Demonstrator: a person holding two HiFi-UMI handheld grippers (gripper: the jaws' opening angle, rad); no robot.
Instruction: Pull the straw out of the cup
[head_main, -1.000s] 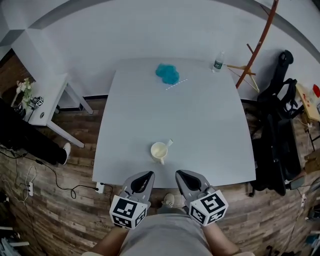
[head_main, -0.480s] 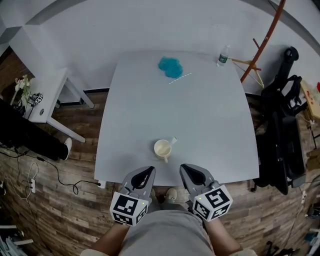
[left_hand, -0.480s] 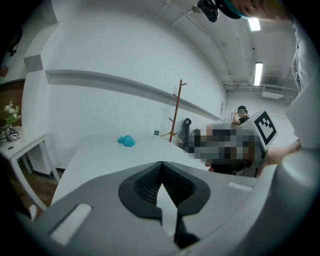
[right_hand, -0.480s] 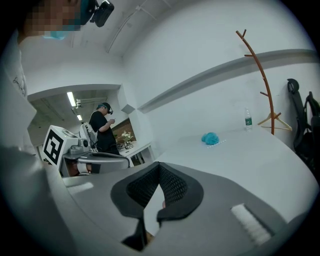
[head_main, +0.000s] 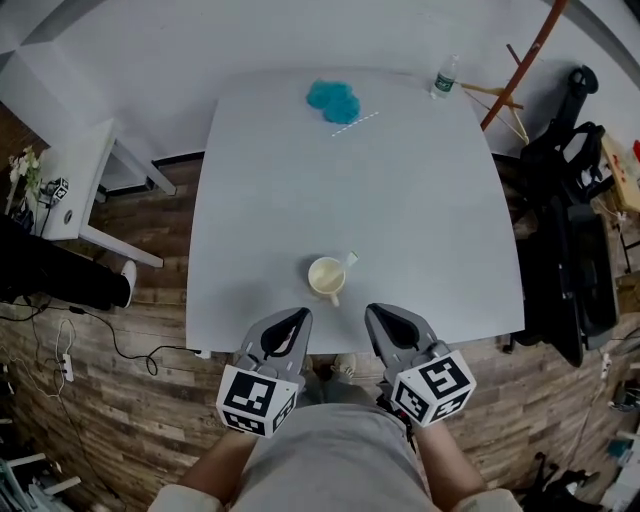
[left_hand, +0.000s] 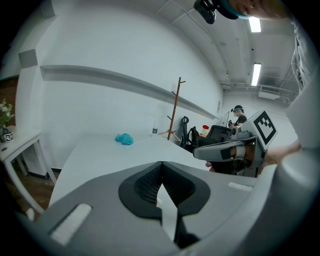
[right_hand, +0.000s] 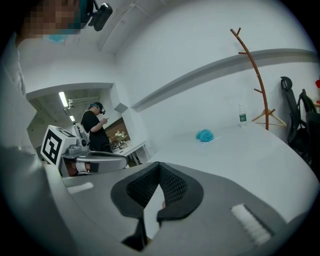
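Note:
A cream cup (head_main: 325, 275) stands near the front edge of the white table (head_main: 420, 220), its handle toward me. A pale straw (head_main: 347, 262) leans out of the cup to the right. My left gripper (head_main: 297, 316) hovers just short of the table's front edge, below and left of the cup, jaws closed tip to tip with nothing between them (left_hand: 161, 165). My right gripper (head_main: 378, 311) is beside it, below and right of the cup, also shut and empty (right_hand: 159, 165). Neither touches the cup. In both gripper views the jaws hide the cup.
A blue cloth (head_main: 333, 97) and a thin white stick (head_main: 355, 118) lie at the table's far side, with a water bottle (head_main: 444, 75) at the far right corner. A coat stand (head_main: 520, 60) and black chair (head_main: 565, 230) are on the right, a small side table (head_main: 90, 180) on the left.
Both grippers have edged forward toward the table's front edge and the cup. Their jaws stay closed. The cup and straw have not moved.

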